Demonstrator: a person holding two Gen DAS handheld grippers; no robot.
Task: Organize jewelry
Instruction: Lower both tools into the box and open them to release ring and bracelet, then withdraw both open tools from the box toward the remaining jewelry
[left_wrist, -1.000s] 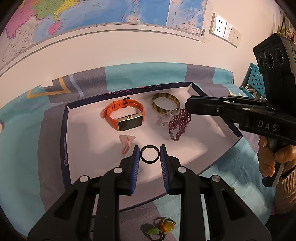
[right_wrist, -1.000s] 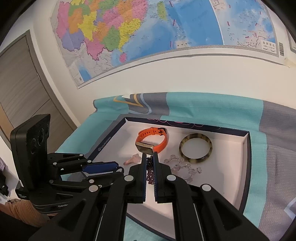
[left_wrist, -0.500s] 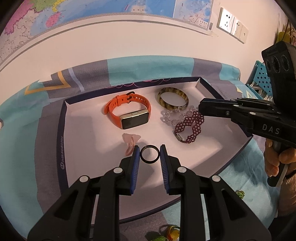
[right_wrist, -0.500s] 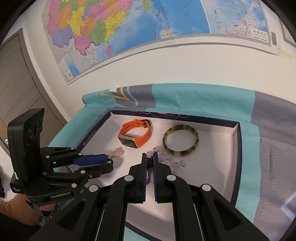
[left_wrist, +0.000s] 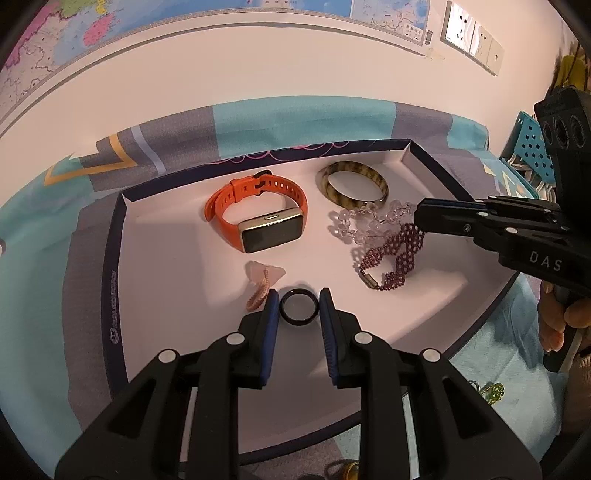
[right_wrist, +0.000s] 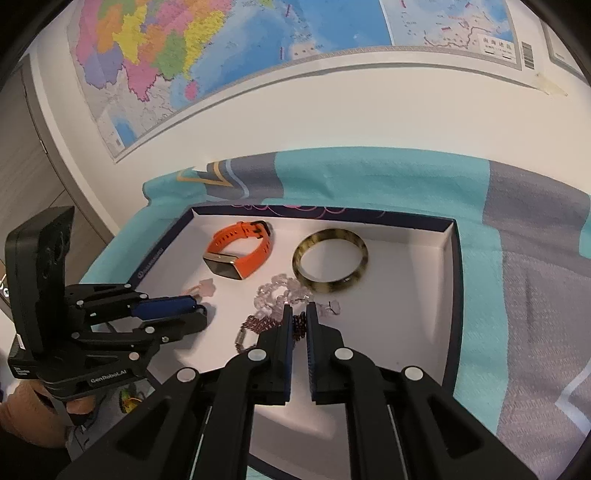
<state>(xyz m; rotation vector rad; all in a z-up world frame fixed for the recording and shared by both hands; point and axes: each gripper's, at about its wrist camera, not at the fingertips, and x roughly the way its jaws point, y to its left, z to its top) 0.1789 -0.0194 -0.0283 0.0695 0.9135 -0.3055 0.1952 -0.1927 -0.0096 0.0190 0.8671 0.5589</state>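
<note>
Beaded bracelet (left_wrist: 391, 260) lowered onto tray (left_wrist: 110, 266), clasp end hidden

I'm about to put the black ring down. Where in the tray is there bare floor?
Bare: the tray's left strip beside the orange watch, and its near right corner. Crowded: around the tortoiseshell bangle, clear bead bracelet and purple beaded bracelet.

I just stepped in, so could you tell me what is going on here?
A person is sorting jewelry into a shallow tray with a gripper in each hand. The left gripper holds a black ring low over the tray floor. The right gripper is shut on a purple beaded bracelet. An orange watch, a bangle and a clear bracelet already lie inside.
</note>
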